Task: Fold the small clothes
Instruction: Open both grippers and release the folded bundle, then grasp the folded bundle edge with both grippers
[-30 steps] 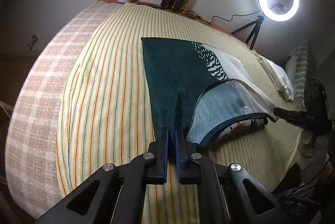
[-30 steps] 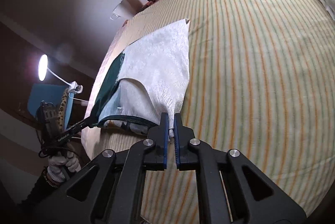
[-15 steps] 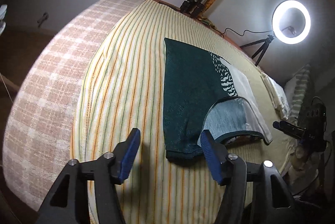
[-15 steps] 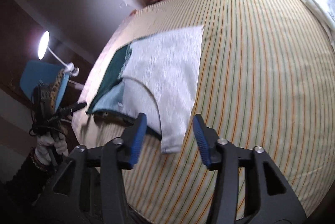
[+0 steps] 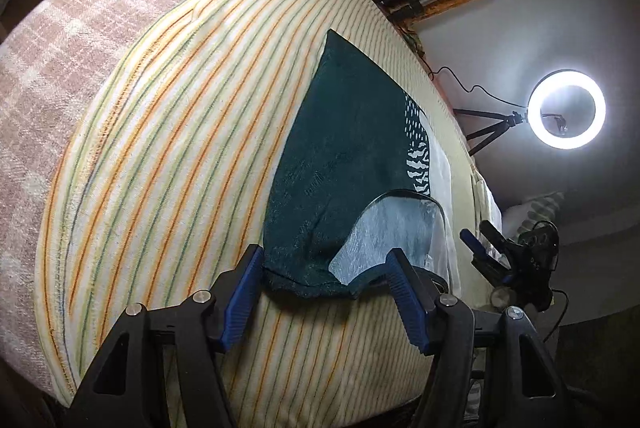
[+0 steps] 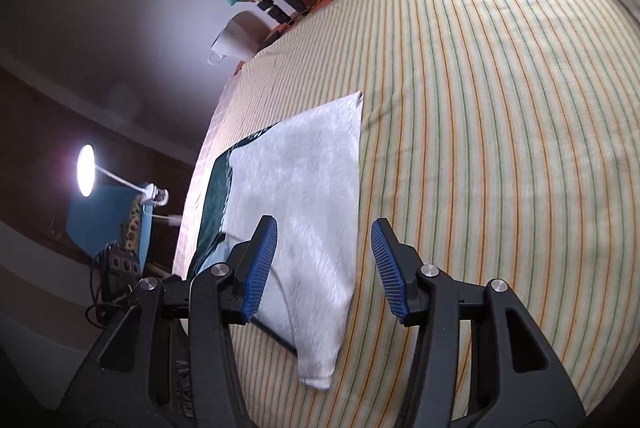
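A small green-and-white garment [image 5: 340, 163] is spread flat on the striped bed [image 5: 168, 131], just ahead of the wide-open, empty left gripper [image 5: 324, 292] and right gripper [image 6: 320, 268]. Soft, light and limp; best pinched at its near corners.

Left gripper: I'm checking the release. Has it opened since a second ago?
Yes. The left gripper was shut on the green shoulder; its jaws now stand apart over the striped sheet.

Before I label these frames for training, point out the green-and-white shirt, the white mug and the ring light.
green-and-white shirt [image 5: 340, 163], left wrist view, dark green half.
white mug [image 6: 239, 35], right wrist view, its side wall.
ring light [image 5: 538, 131], left wrist view, glowing rim.
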Motion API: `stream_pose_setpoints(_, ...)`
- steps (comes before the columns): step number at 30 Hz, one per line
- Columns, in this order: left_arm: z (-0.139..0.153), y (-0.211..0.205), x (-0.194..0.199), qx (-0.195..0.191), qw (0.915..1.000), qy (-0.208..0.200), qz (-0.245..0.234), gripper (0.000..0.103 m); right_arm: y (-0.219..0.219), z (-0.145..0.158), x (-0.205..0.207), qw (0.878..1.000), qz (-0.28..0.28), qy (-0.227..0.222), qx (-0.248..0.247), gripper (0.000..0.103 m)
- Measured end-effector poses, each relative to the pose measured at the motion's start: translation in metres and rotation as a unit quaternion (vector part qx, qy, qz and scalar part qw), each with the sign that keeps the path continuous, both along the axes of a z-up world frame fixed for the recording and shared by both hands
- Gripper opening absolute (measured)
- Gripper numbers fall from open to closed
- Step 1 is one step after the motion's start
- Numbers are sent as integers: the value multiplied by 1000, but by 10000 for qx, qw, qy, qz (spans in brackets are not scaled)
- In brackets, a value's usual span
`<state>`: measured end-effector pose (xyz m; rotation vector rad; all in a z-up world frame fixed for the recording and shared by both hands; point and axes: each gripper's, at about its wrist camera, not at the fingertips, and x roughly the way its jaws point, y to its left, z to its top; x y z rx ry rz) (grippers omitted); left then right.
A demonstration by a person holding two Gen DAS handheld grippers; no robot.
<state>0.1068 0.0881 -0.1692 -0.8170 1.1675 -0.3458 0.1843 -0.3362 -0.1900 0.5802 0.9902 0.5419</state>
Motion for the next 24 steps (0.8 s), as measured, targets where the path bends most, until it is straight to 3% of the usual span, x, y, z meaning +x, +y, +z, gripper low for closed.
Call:
stream_pose_setpoints(5, 1, -11, 8, 39, 9999, -70, -81, 62, -1, -11, 25, 9997, -108, 121, 181, 52)
stream_pose_setpoints(15, -2, -28, 25, 58, 9999, -86, -86, 46, 6, -26, 70, 9980, -149, 184, 594, 52)
stream_pose_setpoints(20, -5, -39, 34, 37, 9999, -43, -156, 35, 22, -26, 79, 9981, 49, 134, 606, 52)
stream_pose_setpoints(24, -6, -44, 35, 128, 9997, -58, -190, 20, 34, -27, 82, 9978, 179, 119, 621, 50)
